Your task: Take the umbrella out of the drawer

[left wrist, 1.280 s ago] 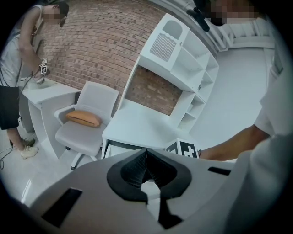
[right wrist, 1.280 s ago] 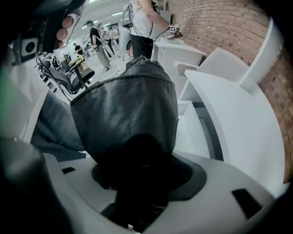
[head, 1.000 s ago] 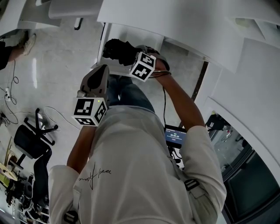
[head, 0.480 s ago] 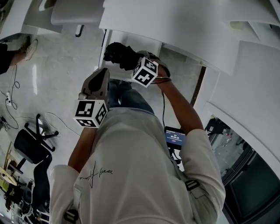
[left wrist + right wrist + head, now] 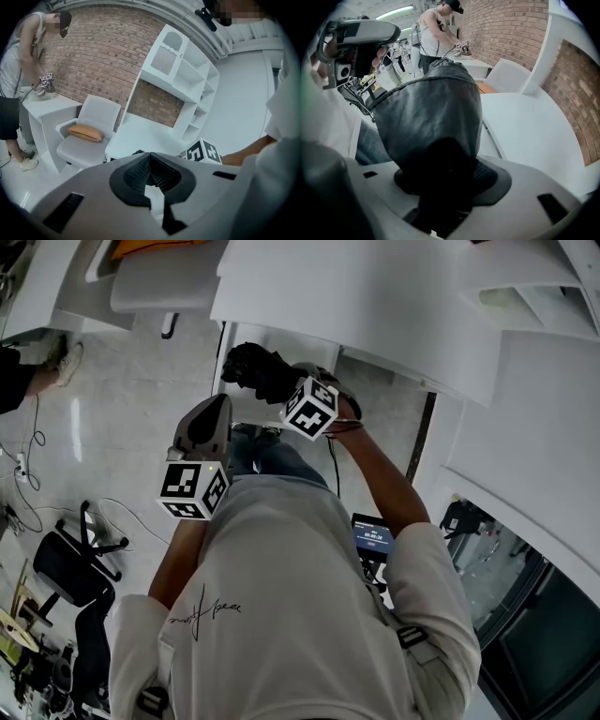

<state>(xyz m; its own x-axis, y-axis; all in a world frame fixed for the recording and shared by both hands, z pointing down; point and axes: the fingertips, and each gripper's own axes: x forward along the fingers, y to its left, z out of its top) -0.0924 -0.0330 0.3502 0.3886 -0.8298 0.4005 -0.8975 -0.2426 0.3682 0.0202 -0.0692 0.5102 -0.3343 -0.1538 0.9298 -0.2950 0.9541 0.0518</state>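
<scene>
A folded black umbrella [image 5: 251,367] in its dark sleeve is clamped in my right gripper [image 5: 274,382], just in front of the white drawer [image 5: 281,334] under the desk. In the right gripper view the umbrella [image 5: 431,112] fills the middle and stands up out of the right gripper [image 5: 440,171], whose jaws are shut on its lower end. My left gripper [image 5: 221,401] hangs to the left of the umbrella and a little nearer to me, apart from it. Its left gripper [image 5: 150,157] tips meet, with nothing between them.
A white desk [image 5: 375,296] spreads above the drawer, with a white shelf unit [image 5: 183,75] on it. To the left stands a white chair with an orange cushion [image 5: 86,133]. Another person [image 5: 18,70] works by the brick wall. A black office chair [image 5: 66,559] and cables lie on the floor.
My right gripper has risen a little with the umbrella still in it. The left gripper has come up slightly too and stays shut.
</scene>
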